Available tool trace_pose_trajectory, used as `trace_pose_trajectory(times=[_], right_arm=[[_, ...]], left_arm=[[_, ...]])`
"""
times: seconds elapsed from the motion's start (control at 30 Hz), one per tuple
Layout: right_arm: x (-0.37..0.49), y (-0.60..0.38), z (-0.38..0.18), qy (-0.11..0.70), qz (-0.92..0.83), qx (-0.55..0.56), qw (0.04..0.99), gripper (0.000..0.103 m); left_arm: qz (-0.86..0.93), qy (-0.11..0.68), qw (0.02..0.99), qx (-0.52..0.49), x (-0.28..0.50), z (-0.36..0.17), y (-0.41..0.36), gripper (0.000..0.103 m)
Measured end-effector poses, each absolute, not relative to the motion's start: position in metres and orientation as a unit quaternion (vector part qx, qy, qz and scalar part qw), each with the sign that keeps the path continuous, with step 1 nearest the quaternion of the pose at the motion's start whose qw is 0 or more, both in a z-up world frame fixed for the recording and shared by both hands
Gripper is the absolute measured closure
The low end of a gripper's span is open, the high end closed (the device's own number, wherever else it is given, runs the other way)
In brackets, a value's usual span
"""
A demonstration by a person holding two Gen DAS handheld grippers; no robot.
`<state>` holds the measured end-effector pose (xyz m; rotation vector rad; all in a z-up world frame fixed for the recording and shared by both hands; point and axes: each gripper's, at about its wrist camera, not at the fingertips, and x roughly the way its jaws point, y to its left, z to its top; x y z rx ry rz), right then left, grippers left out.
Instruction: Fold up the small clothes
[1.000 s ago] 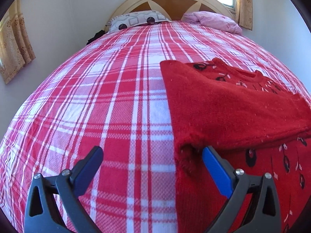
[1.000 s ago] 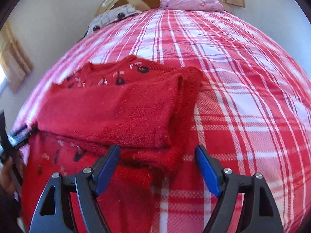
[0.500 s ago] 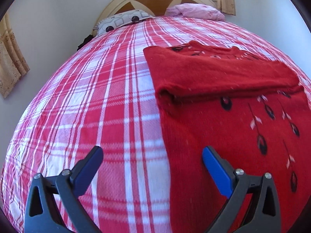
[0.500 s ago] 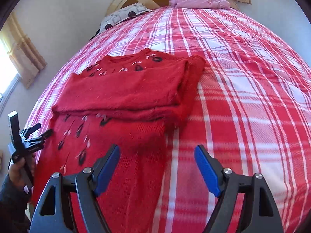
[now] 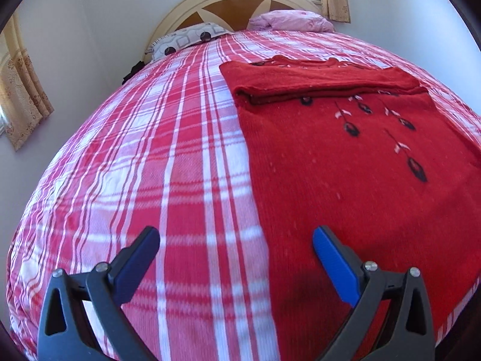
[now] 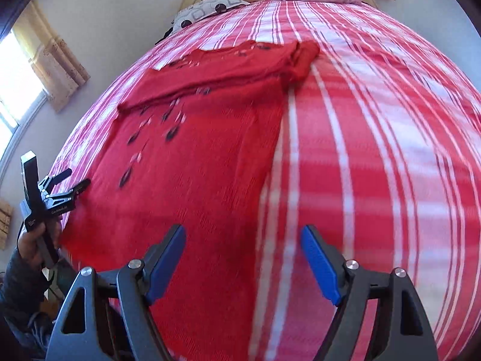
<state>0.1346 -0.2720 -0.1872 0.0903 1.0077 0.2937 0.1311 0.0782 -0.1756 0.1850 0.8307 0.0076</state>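
Left claw [image 5: 236,245]: spread wide, nothing between the fingers — straddles the sweater's left side edge near the hem, one finger over bare bedspread, the other over knit.
Right claw [image 6: 242,246]: also spread, empty — straddles the sweater's right side edge near the hem.
Sweater [image 5: 345,162]: red knit with dark leaf motifs, flat on the plaid bed [image 5: 150,150], collar toward the headboard [image 5: 228,3]; sleeves look already folded across the chest in a band below the collar.
Step (my read): grab both hem corners and fold the bottom up over that sleeve band.
How to do it well: drop each claw onto its own hem corner, pinch both knit layers but not the bedspread; lift level and together; carry toward the collar and lay the hem even with the shoulders.
Risk: thick knit — a shallow pinch may slip; uneven lift skews the fold; snagged bedspread drags the sweater.
Pillows [image 5: 192,37]: well beyond the collar, no interference.
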Motion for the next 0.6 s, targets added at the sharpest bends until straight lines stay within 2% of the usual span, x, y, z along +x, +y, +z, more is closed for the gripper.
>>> trace_pose_trajectory(times=[0.33, 0.6], right_arm=[[0.066, -0.239, -0.207, 0.473, 0.136, -0.049, 0.869, 0.024], [0.056, -0.244, -0.207, 0.47, 0.144, -0.046, 0.869, 0.024]], left_arm=[[-0.005, 0.388, 0.917, 0.088, 0.08, -0.181, 0.073, 0.0], [-0.019, 0.399, 0.913, 0.089, 0.063, -0.175, 0.075, 0.0]])
